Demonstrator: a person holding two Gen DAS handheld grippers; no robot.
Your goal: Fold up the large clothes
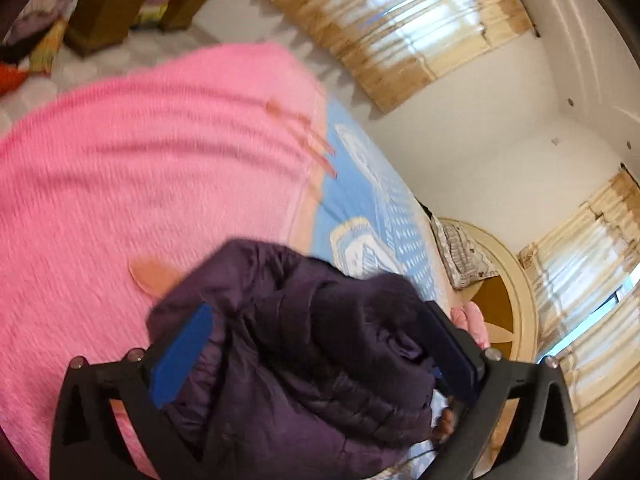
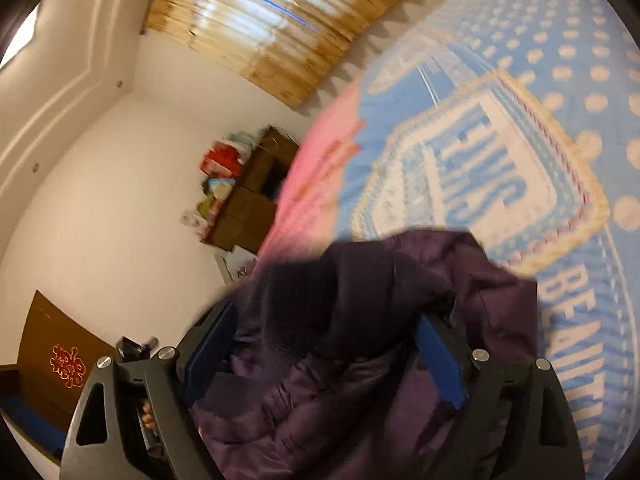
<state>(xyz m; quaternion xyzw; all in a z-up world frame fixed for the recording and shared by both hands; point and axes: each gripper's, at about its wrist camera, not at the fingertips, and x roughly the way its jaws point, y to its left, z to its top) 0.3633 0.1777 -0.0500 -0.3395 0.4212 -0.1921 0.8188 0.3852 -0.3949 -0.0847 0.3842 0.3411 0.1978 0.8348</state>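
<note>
The left hand-held gripper (image 1: pixel 316 344) pinches a bunch of the dark purple puffy jacket (image 1: pixel 304 344), and the right hand-held gripper (image 2: pixel 332 352) pinches another bunch. The jacket hangs in the air above the bed (image 2: pixel 560 80), over the pink blanket (image 1: pixel 140 152). This looks like the lifting step. Next, the jacket needs laying flat on the bed.

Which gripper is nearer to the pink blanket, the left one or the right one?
Left, probably. The left gripper holds the purple jacket just over the pink blanket. The right gripper holds it over the blue cover, the pink blanket off to its left.
</note>
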